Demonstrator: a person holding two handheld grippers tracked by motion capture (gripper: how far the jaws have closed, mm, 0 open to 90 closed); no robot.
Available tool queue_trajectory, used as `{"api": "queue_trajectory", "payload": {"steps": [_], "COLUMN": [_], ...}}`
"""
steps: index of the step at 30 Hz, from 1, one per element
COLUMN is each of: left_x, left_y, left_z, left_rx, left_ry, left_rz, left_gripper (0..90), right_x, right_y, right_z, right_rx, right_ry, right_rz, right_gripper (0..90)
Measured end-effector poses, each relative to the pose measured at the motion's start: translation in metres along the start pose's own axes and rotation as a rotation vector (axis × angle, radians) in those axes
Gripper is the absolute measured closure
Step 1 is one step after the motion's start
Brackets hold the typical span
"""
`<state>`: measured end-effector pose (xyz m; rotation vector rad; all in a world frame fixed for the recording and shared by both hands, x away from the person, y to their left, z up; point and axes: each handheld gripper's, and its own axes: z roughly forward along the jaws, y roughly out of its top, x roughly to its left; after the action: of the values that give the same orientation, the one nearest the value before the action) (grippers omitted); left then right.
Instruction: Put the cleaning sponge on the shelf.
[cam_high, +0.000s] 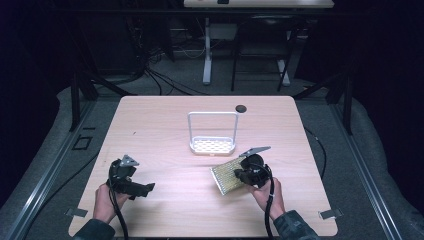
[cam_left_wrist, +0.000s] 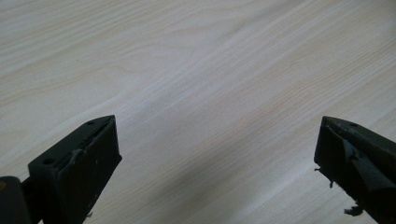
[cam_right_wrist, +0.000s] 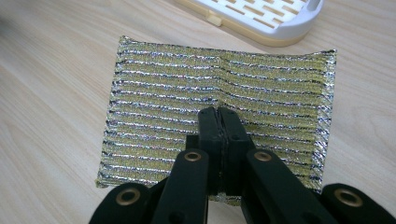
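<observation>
A yellow and silver striped scouring sponge (cam_high: 227, 176) is held at the table's front right, tilted up off the wood. My right gripper (cam_high: 243, 176) is shut on it, and in the right gripper view the jaws pinch the sponge (cam_right_wrist: 219, 79) at its near middle, where my right gripper (cam_right_wrist: 218, 114) wrinkles it. A white rack with a slotted base and a wire arch handle (cam_high: 212, 145) stands just beyond, and its base (cam_right_wrist: 261, 16) shows past the sponge. My left gripper (cam_high: 142, 189) hovers open at the front left over bare wood, its fingers (cam_left_wrist: 88, 154) wide apart.
A small dark round disc (cam_high: 241, 108) lies near the table's far edge. The light wooden table (cam_high: 165, 125) has bare room at the left and centre. Beyond it are dark floor, cables and another desk's legs (cam_high: 207, 60).
</observation>
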<state>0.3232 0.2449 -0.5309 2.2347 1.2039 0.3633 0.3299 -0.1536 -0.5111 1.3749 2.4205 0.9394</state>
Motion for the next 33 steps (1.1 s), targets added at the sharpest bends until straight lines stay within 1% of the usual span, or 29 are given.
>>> {"api": "queue_trajectory", "payload": {"steps": [2,4,6,8,13,17,18,20,21,23,25,28,33], "left_x": [-0.001,-0.002,-0.002,-0.001,-0.002,-0.003,-0.002,-0.003,-0.003,-0.004,-0.005,-0.005,-0.004], "left_y": [0.001,0.001,0.000,0.000,0.001,0.000,0.000,0.000,0.000,0.000,0.001,0.000,-0.001], "left_z": [0.001,0.002,0.003,0.003,0.003,0.003,0.003,0.002,0.003,0.004,0.005,0.004,0.002], "left_rx": [-0.002,0.007,0.011,0.013,0.014,0.014,0.015,0.012,0.014,0.023,0.025,0.023,0.016], "left_ry": [-0.001,-0.007,-0.006,0.000,0.003,0.001,0.001,0.003,-0.004,-0.005,-0.009,-0.006,-0.003], "left_rz": [0.001,0.005,0.007,0.002,-0.002,0.001,0.001,0.004,0.002,0.008,0.016,0.012,0.002], "left_gripper": [0.2,0.2,0.2,0.2,0.2,0.2,0.2,0.2,0.2,0.2,0.2,0.2,0.3], "right_x": [0.000,0.000,0.000,0.000,0.001,0.004,0.005,0.007,0.007,0.008,0.008,0.009,0.011], "right_y": [0.001,0.001,0.002,0.003,0.006,0.009,0.010,0.011,0.011,0.012,0.013,0.015,0.016], "right_z": [-0.001,-0.001,0.001,0.001,-0.002,-0.002,-0.001,-0.001,-0.001,-0.001,-0.001,0.000,0.000], "right_rx": [-0.005,-0.019,-0.021,-0.021,-0.045,-0.052,-0.056,-0.054,-0.054,-0.064,-0.068,-0.073,-0.089], "right_ry": [0.005,0.006,0.007,0.009,0.004,0.004,0.003,-0.002,-0.003,-0.010,-0.011,-0.010,-0.016], "right_rz": [0.007,0.026,0.030,0.031,0.039,0.049,0.037,0.040,0.037,0.051,0.050,0.065,0.074], "right_gripper": [89.9,90.0,90.0,90.0,90.0,90.0,90.0,90.0,90.0,90.0,89.9,89.9,89.9]}}
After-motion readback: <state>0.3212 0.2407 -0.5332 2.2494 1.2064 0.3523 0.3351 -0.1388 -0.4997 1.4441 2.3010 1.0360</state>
